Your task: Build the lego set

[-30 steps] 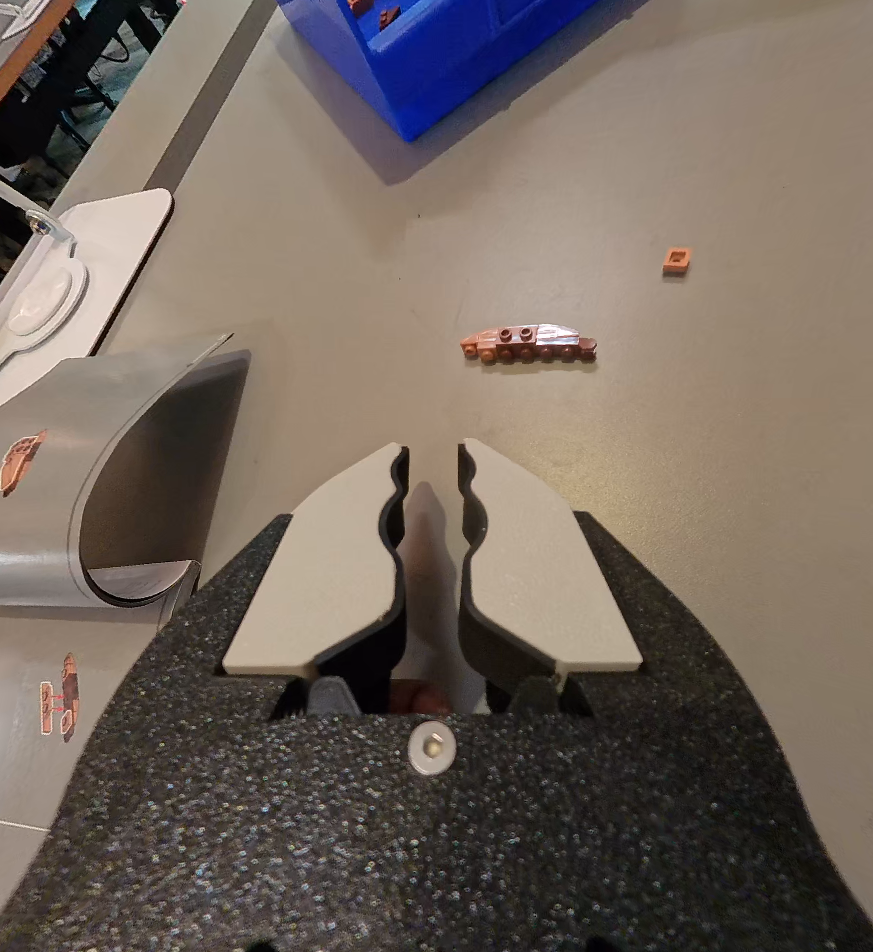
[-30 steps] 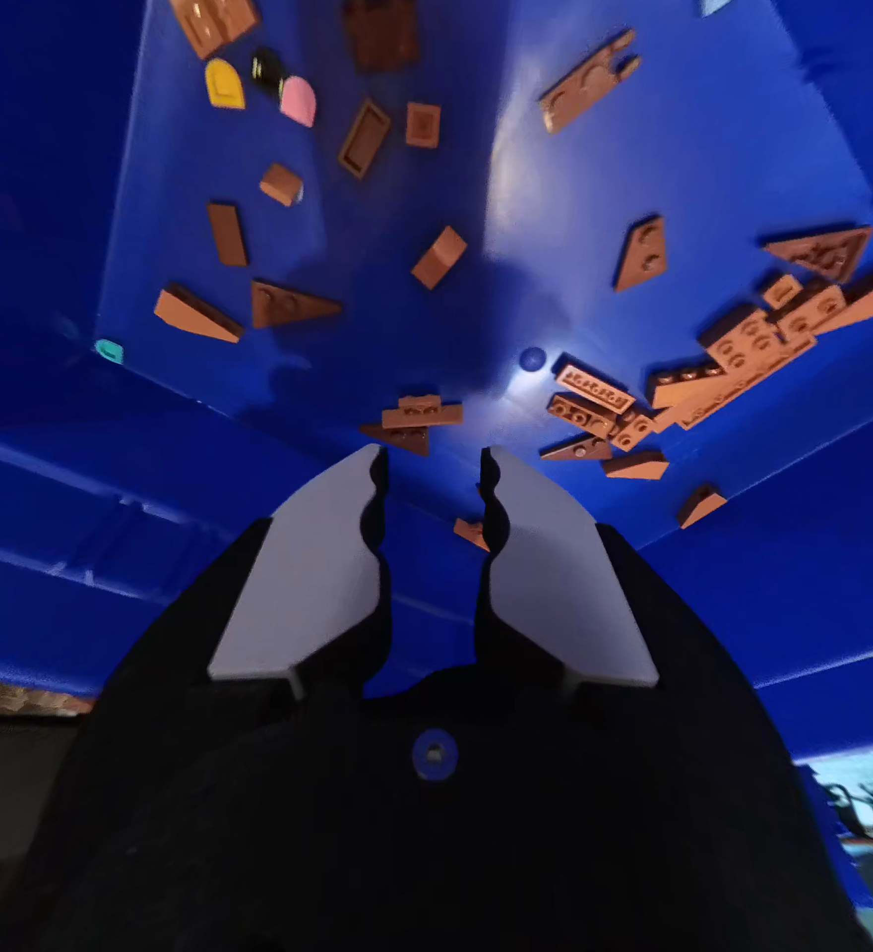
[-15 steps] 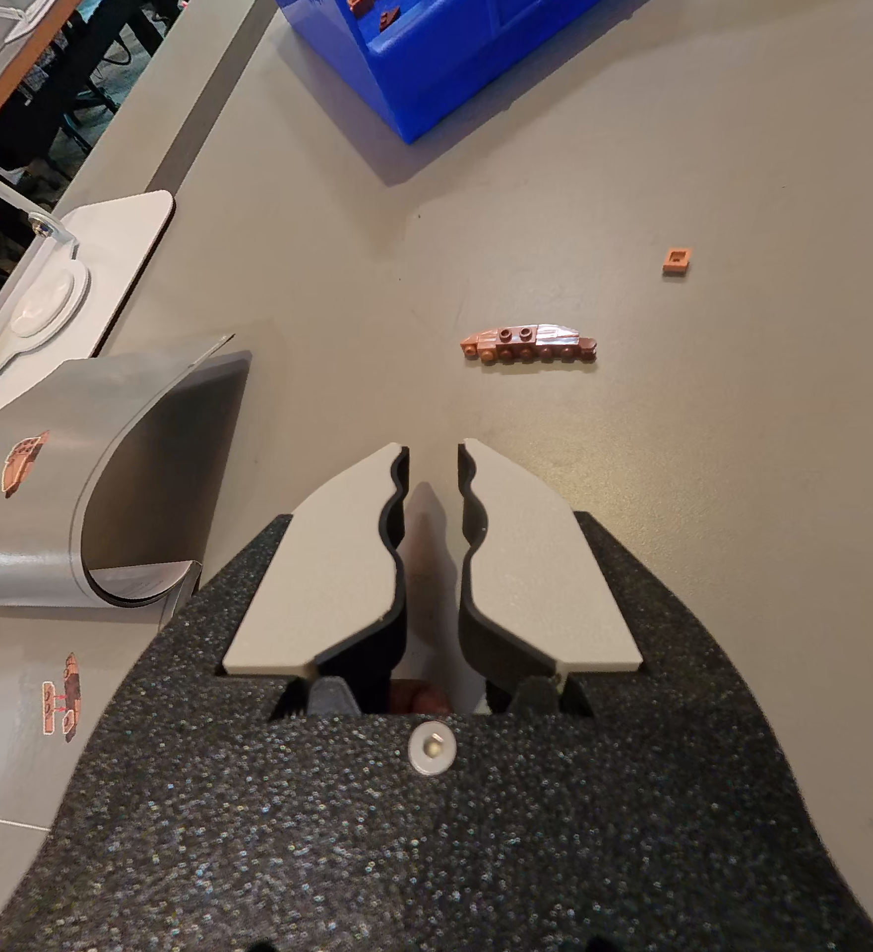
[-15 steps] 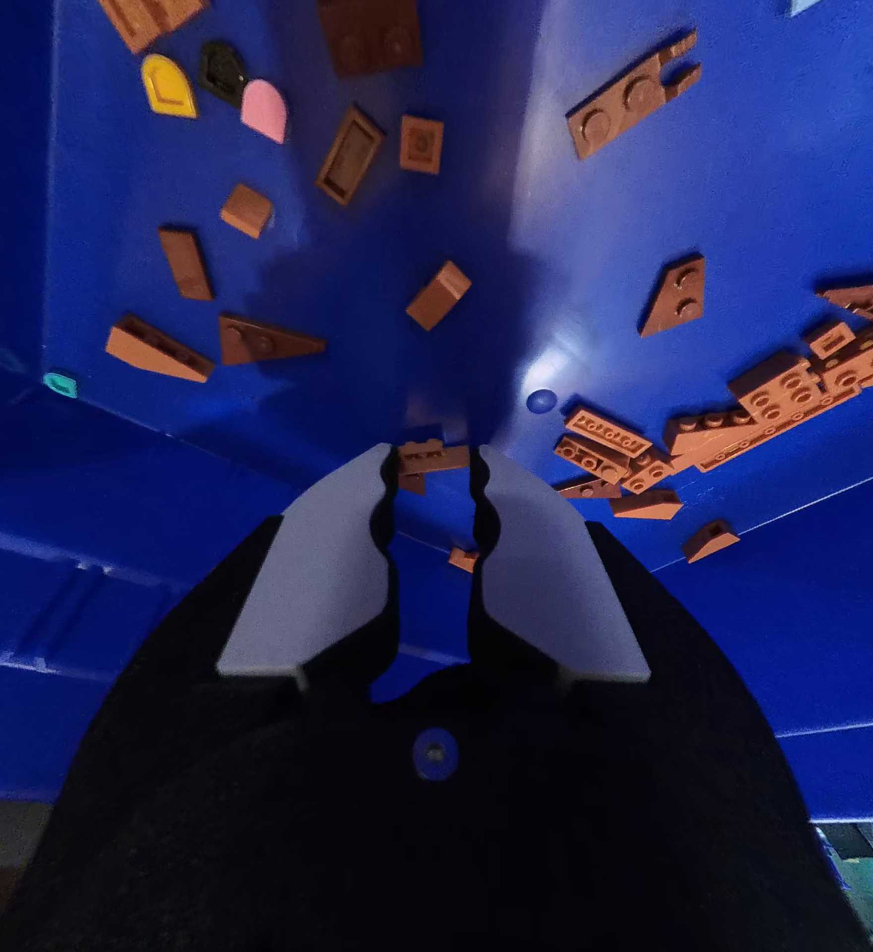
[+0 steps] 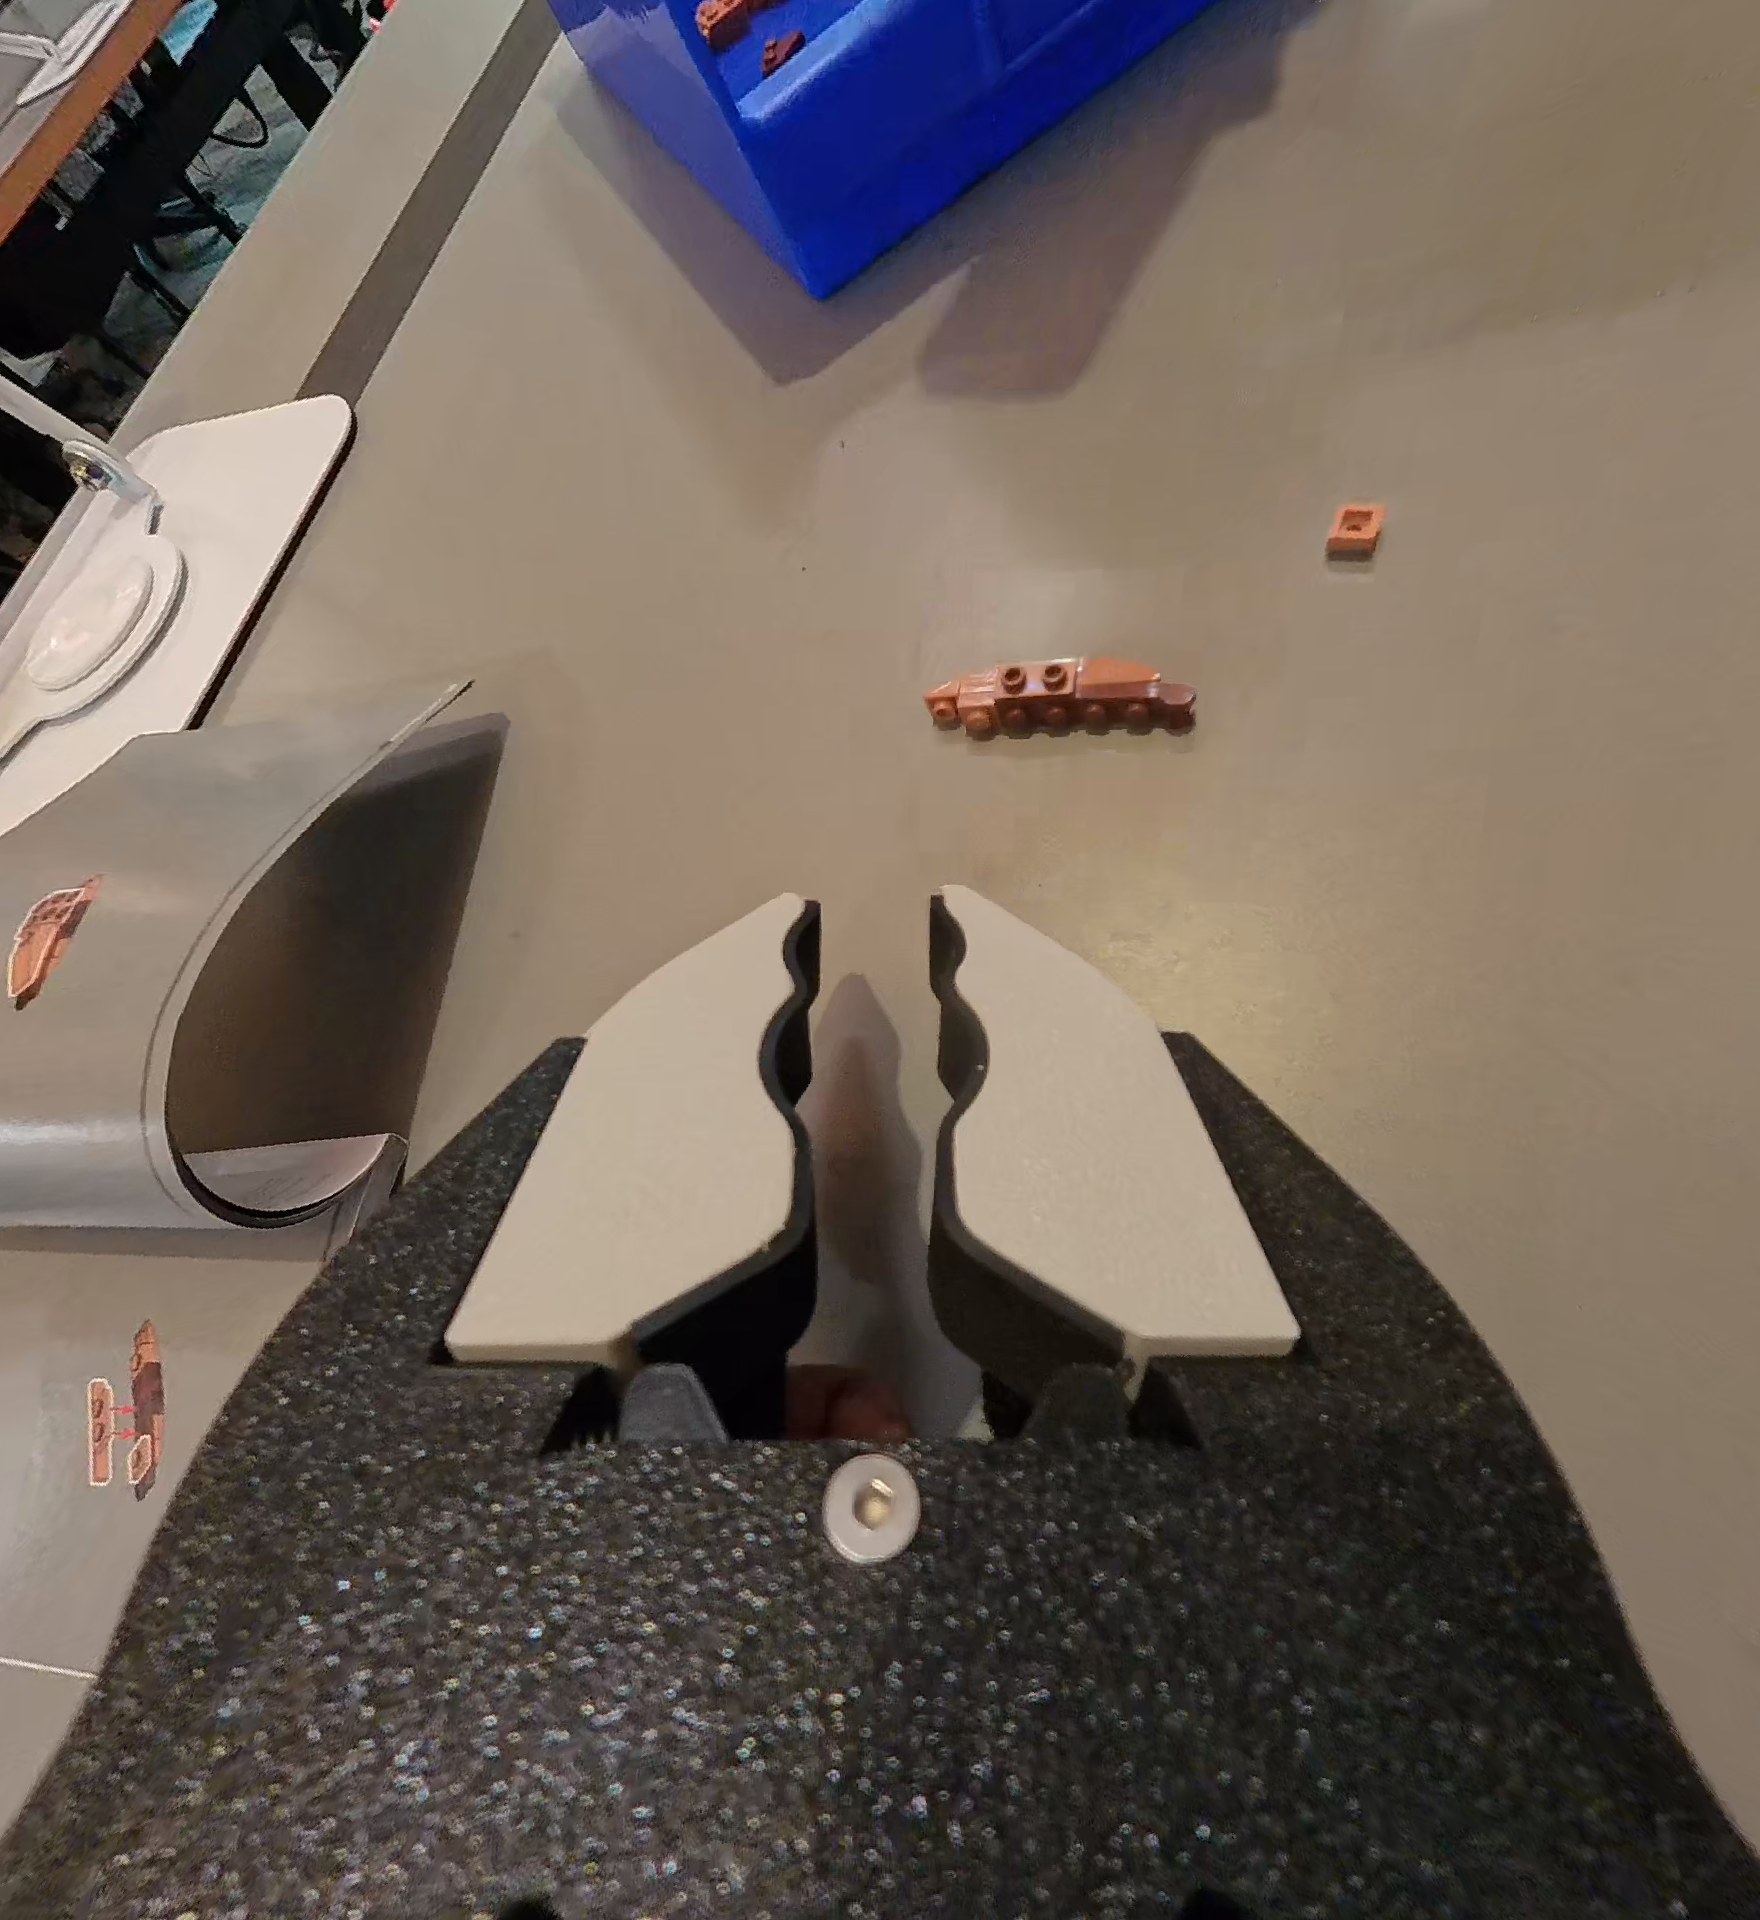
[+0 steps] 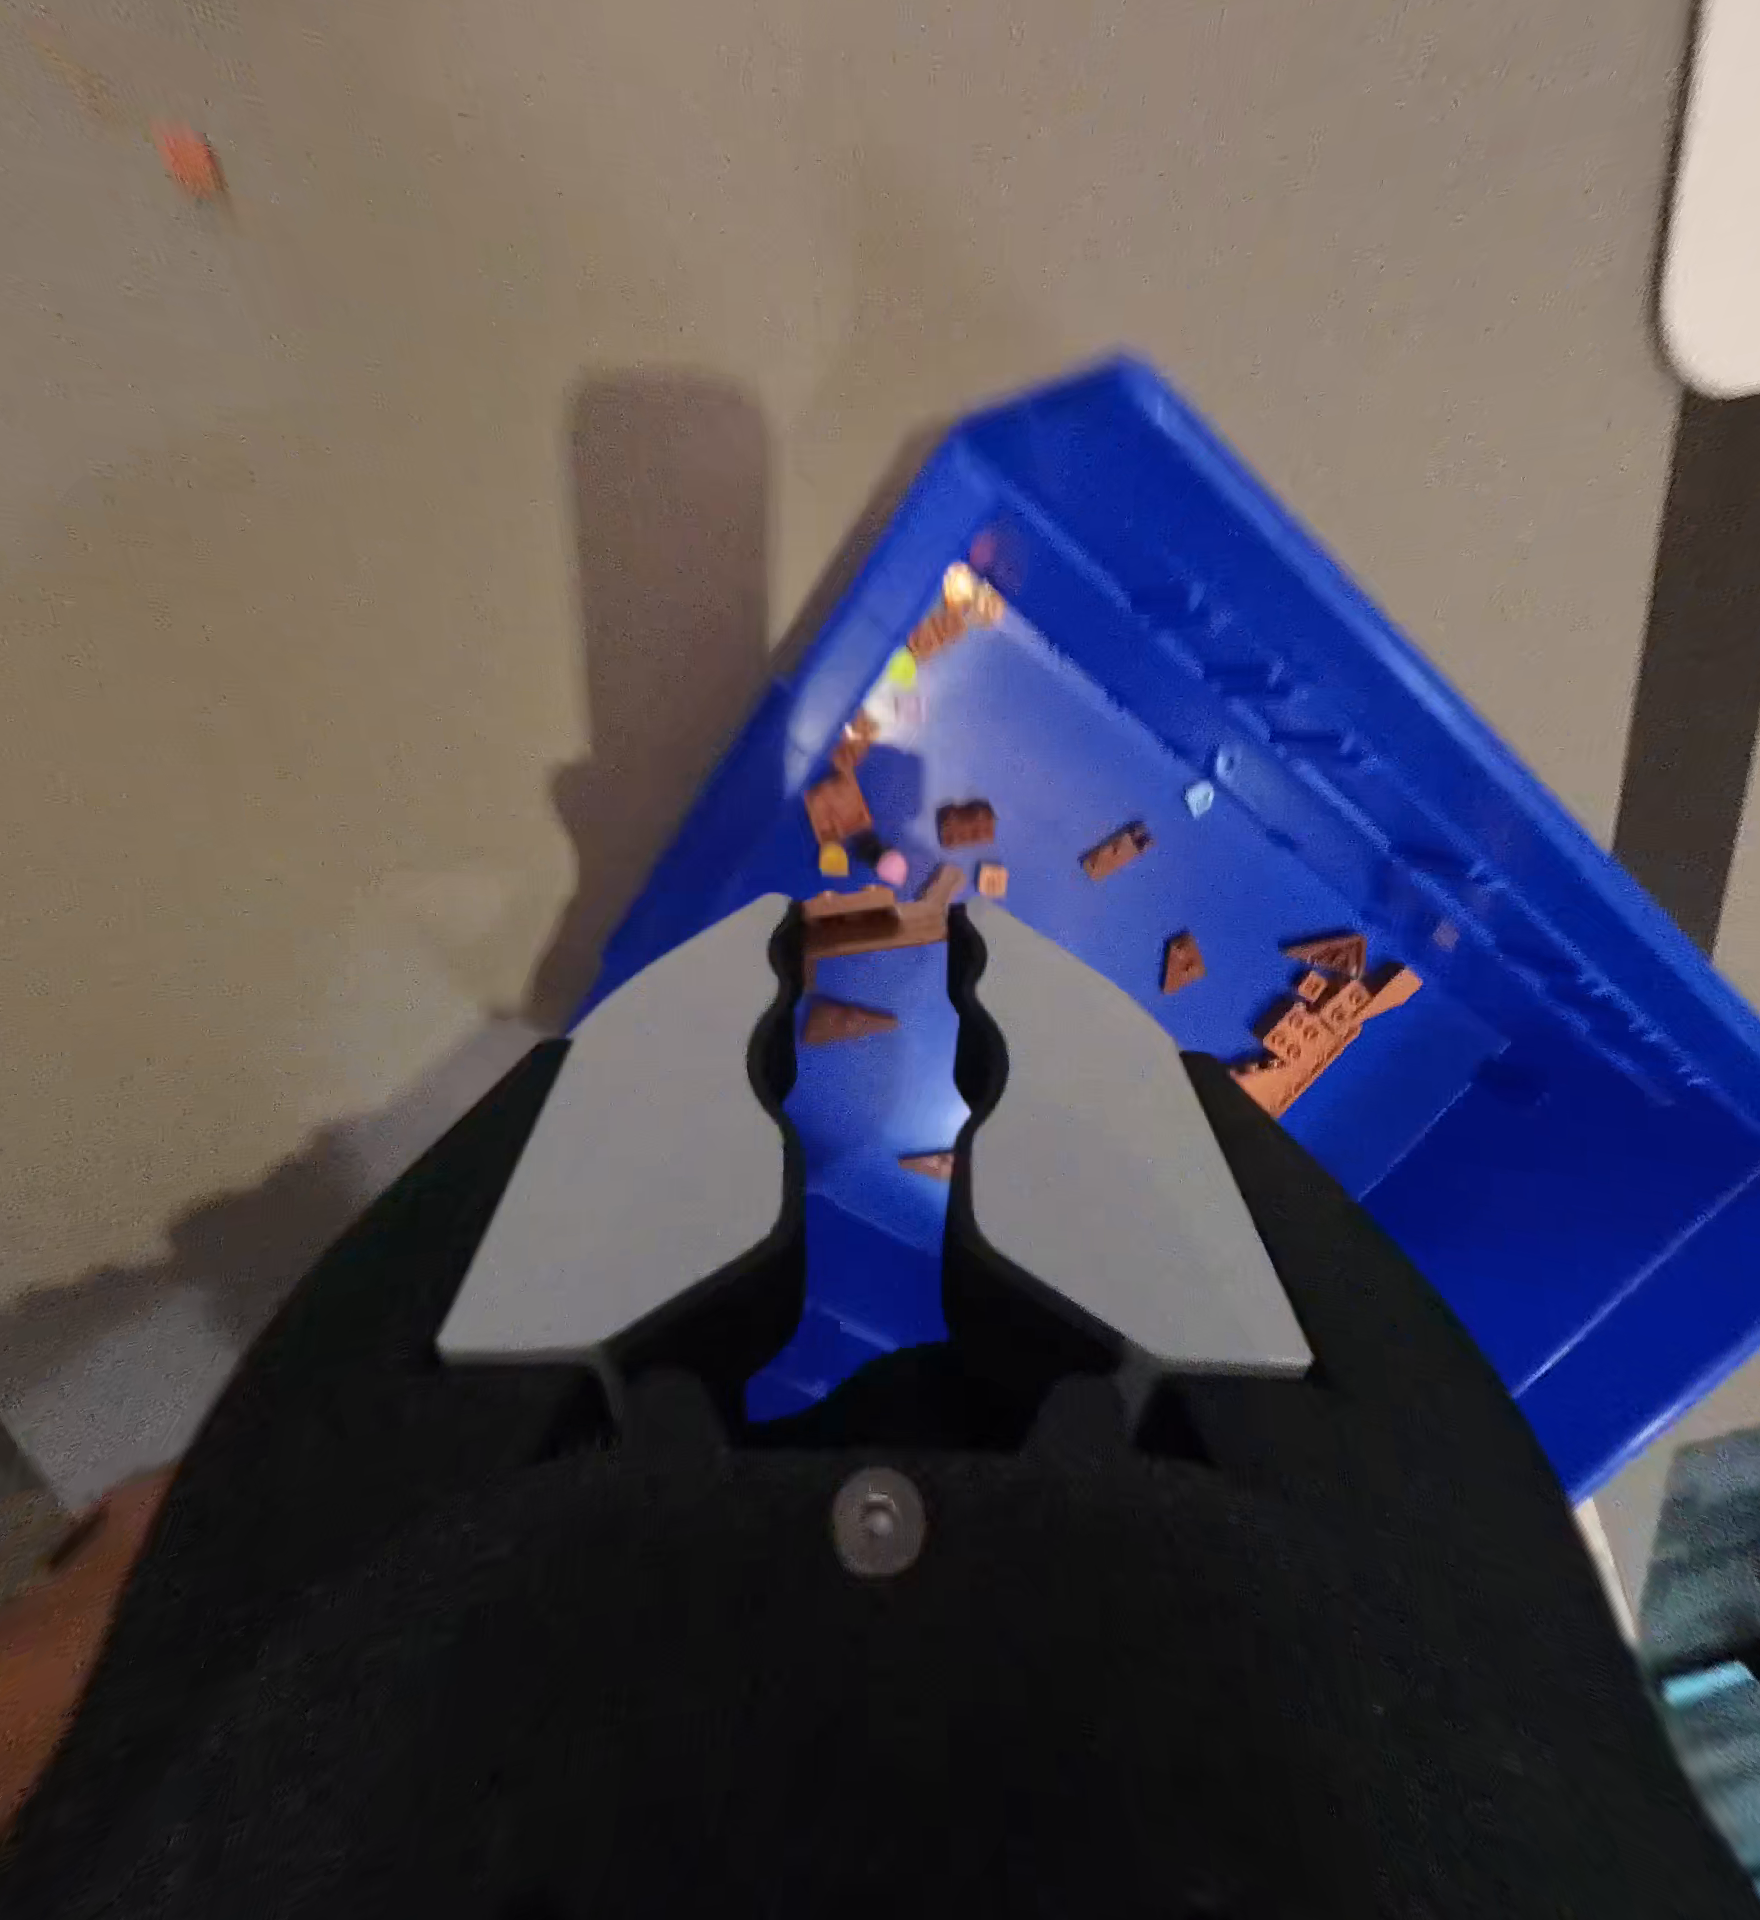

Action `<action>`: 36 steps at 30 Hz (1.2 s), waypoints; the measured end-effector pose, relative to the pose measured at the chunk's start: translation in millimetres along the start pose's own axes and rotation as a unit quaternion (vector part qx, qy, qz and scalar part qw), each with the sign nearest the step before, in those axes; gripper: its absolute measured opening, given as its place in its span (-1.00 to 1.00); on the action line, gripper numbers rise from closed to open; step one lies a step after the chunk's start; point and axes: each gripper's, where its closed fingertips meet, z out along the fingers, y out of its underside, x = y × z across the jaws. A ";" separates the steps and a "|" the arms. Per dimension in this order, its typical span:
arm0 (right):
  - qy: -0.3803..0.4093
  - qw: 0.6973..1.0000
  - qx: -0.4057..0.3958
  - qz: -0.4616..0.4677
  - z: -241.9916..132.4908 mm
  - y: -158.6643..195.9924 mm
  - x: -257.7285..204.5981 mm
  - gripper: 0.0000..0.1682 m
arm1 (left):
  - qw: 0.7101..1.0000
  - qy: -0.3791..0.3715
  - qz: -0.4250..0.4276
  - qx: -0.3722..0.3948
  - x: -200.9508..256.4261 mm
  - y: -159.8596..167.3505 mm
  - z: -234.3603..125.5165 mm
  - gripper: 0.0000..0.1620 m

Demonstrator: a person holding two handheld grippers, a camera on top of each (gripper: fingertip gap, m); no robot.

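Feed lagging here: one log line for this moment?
right tool: shut on brown piece, above blue bin | left tool: open, empty | brown assembly: on table

This looks like a lab or office workspace. A broad, plain grey table [image 5: 1478, 1039] carries a blue plastic parts bin [image 5: 886, 135] near its far edge, and a white board with a clear acrylic stand [image 5: 76, 592] at its left edge. Beyond that edge stand dark desk frames with cables [image 5: 159, 145].

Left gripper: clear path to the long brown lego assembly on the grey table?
Probably yes. The left gripper is open and empty, the long brown lego assembly lies straight ahead, with only bare grey table between.
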 end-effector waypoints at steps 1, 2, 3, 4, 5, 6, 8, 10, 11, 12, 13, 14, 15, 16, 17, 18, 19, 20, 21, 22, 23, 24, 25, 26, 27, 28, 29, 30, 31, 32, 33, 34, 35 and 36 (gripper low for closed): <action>0.014 0.999 0.037 0.008 -9.4 -22.4 -9.1 -0.69 | 1.000 0.001 0.001 0.004 0.3 -0.8 -0.7 -0.75; 0.030 0.997 0.077 0.013 -17.9 -45.0 -19.9 -0.69 | 1.000 0.002 0.001 0.009 0.5 -1.9 -1.5 -0.74; 0.041 0.992 0.118 0.017 -24.6 -67.3 -32.8 -0.69 | 1.000 0.004 0.000 0.015 0.8 -3.1 -2.7 -0.73; 0.056 0.986 0.158 0.020 -28.8 -87.8 -44.2 -0.69 | 1.000 0.008 -0.001 0.022 1.6 -4.7 -4.1 -0.72; 0.072 0.978 0.197 0.022 -30.8 -107.3 -55.7 -0.69 | 0.999 0.014 -0.003 0.030 3.1 -6.8 -5.8 -0.71; 0.080 0.969 0.234 0.021 -29.3 -124.7 -67.6 -0.69 | 0.999 0.021 -0.005 0.041 4.8 -9.8 -7.7 -0.71; 0.080 0.947 0.312 0.013 -18.3 -156.2 -87.3 -0.69 | 0.997 0.035 -0.011 0.070 8.6 -17.9 -11.8 -0.70; 0.064 0.925 0.373 0.020 1.2 -178.2 -98.3 -0.69 | 0.994 0.049 -0.015 0.098 13.1 -26.4 -15.6 -0.69; 0.046 0.915 0.399 0.029 11.7 -187.1 -102.5 -0.69 | 0.993 0.055 -0.011 0.107 15.5 -29.0 -16.9 -0.68; 0.030 0.905 0.422 0.042 21.5 -194.3 -102.9 -0.69 | 0.992 0.059 -0.003 0.115 18.3 -30.8 -17.8 -0.66; 0.018 0.895 0.442 0.058 29.6 -200.3 -102.1 -0.69 | 0.991 0.061 0.006 0.120 20.4 -31.9 -18.5 -0.66; 0.001 0.884 0.462 0.069 35.6 -206.0 -102.7 -0.69 | 0.990 0.061 0.013 0.124 21.9 -33.2 -18.6 -0.64; -0.013 0.872 0.482 0.079 38.7 -210.9 -102.1 -0.69 | 0.990 0.060 0.019 0.128 23.4 -34.7 -18.5 -0.62; -0.021 0.861 0.501 0.090 40.3 -215.2 -101.4 -0.70 | 0.989 0.060 0.024 0.133 24.9 -36.8 -18.6 -0.60; -0.024 0.850 0.516 0.099 40.5 -218.6 -100.1 -0.69 | 0.988 0.058 0.029 0.140 26.4 -39.4 -18.8 -0.60; -0.026 0.841 0.530 0.106 39.7 -221.0 -98.4 -0.69 | 0.987 0.051 0.036 0.147 26.4 -42.0 -19.0 -0.59; -0.029 0.833 0.541 0.113 38.4 -222.8 -97.2 -0.69 | 0.987 0.036 0.044 0.152 24.4 -44.7 -19.0 -0.56; -0.030 0.827 0.548 0.120 37.7 -223.8 -95.9 -0.69 | 0.986 0.017 0.051 0.157 21.3 -47.9 -19.4 -0.55; -0.032 0.824 0.552 0.124 38.3 -224.3 -95.5 -0.69 | 0.985 0.000 0.057 0.162 18.4 -51.2 -20.2 -0.54; -0.033 0.823 0.553 0.126 40.1 -224.0 -95.4 -0.69 | 0.984 -0.015 0.059 0.167 15.7 -54.4 -21.2 -0.54; -0.032 0.825 0.550 0.129 43.1 -223.0 -95.0 -0.69 | 0.982 -0.028 0.060 0.174 13.3 -57.5 -22.6 -0.54; -0.031 0.827 0.546 0.133 46.4 -221.9 -93.9 -0.69 | 0.981 -0.040 0.062 0.181 11.3 -60.1 -23.8 -0.55; -0.030 0.829 0.541 0.140 48.4 -220.9 -90.8 -0.69 | 0.979 -0.054 0.067 0.186 9.1 -62.4 -24.8 -0.56; -0.031 0.829 0.539 0.148 50.8 -220.0 -89.2 -0.69 | 0.977 -0.065 0.073 0.190 7.9 -64.1 -25.3 -0.57; -0.033 0.828 0.538 0.155 51.9 -219.7 -88.0 -0.69 | 0.976 -0.072 0.078 0.191 7.5 -64.7 -24.9 -0.59; -0.034 0.826 0.540 0.159 51.4 -219.9 -87.3 -0.69 | 0.976 -0.078 0.084 0.186 7.2 -63.8 -23.4 -0.62; -0.035 0.824 0.542 0.160 49.9 -220.2 -87.2 -0.69 | 0.976 -0.085 0.091 0.179 6.8 -61.9 -21.3 -0.66; -0.035 0.823 0.544 0.161 49.1 -220.4 -87.3 -0.69 | 0.976 -0.092 0.098 0.171 6.0 -59.9 -19.1 -0.69; -0.035 0.825 0.540 0.162 49.9 -220.3 -87.4 -0.69 | 0.975 -0.098 0.104 0.168 5.7 -59.2 -18.0 -0.74; -0.032 0.829 0.535 0.161 51.2 -219.9 -87.8 -0.69 | 0.974 -0.104 0.106 0.168 5.2 -59.7 -17.9 -0.79; -0.027 0.829 0.535 0.161 51.0 -219.7 -87.1 -0.69 | 0.974 -0.109 0.108 0.168 4.4 -59.8 -17.9 -0.79; -0.026 0.829 0.534 0.162 50.6 -219.5 -87.1 -0.69 | 0.973 -0.113 0.111 0.169 4.0 -60.4 -18.3 -0.80; -0.027 0.828 0.535 0.164 49.4 -219.1 -86.6 -0.69 | 0.972 -0.117 0.114 0.170 3.6 -61.0 -19.1 -0.82; -0.028 0.827 0.535 0.167 48.3 -218.4 -86.1 -0.69 | 0.971 -0.122 0.117 0.171 2.9 -61.6 -20.1 -0.86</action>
